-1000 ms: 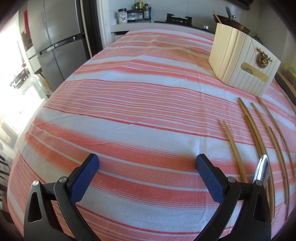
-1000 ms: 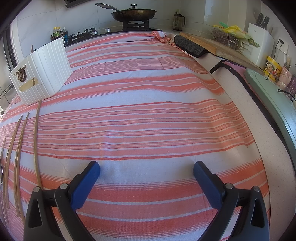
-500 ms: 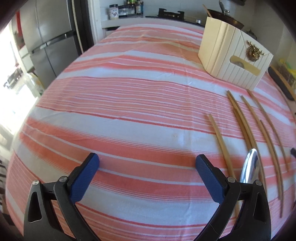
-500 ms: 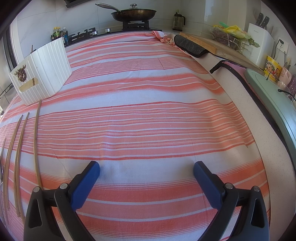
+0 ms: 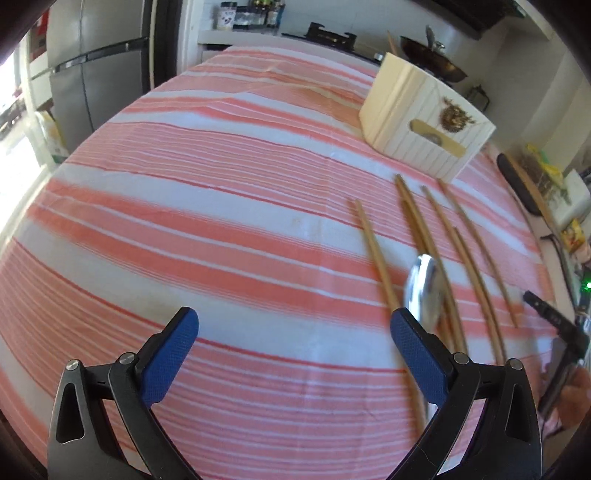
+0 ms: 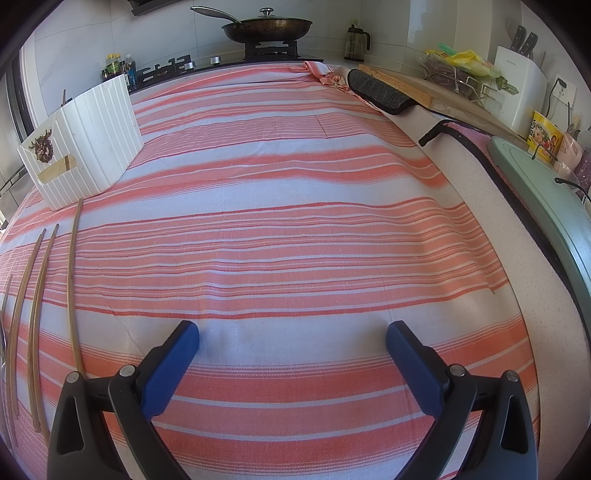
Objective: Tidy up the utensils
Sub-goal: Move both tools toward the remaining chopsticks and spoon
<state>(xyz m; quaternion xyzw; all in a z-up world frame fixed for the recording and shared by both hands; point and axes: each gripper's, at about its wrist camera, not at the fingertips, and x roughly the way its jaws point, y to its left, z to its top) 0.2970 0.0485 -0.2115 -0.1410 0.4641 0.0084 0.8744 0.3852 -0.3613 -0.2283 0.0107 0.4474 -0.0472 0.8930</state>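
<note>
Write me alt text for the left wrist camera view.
Open blue-padded tongs hover over a red-and-white striped tablecloth, holding nothing. To their right lie several wooden chopsticks and a metal spoon, with a white ribbed utensil holder beyond them.

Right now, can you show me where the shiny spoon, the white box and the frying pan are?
spoon (image 5: 424,288), left wrist view, on its shiny bowl.
white box (image 6: 98,136), right wrist view, on its ribbed side wall.
frying pan (image 6: 267,28), right wrist view, on its dark side.
</note>
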